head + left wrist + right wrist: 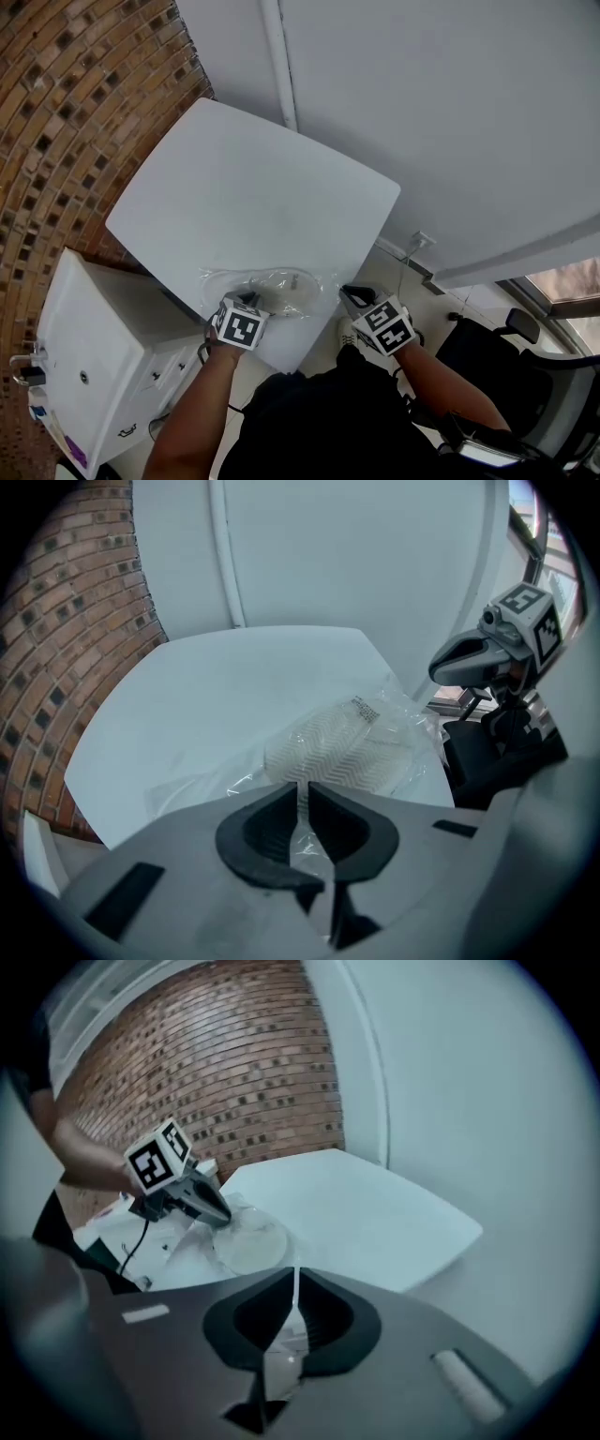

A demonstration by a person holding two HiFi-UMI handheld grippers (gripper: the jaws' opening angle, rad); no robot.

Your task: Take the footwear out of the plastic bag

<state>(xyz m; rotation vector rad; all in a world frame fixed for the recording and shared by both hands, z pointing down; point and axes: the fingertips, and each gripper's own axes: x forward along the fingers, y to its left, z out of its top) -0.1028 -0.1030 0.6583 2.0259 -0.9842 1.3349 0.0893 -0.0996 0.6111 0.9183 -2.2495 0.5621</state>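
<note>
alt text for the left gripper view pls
The left claw pinches a clear plastic bag holding white footwear with a zigzag sole, lying on a white table. The right claw hangs at the right, a brick wall at the left.

white table point(253, 187) stands beside a brick wall point(75, 94) and white cabinet point(103, 356).

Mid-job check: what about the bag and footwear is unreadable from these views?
Pair or single: the left gripper view shows one chevron sole; creased plastic bag film hides anything beneath.
Bag's mouth: tiny in the head view, partly covered by the left claw.
Label print: too small, left gripper view.
</note>
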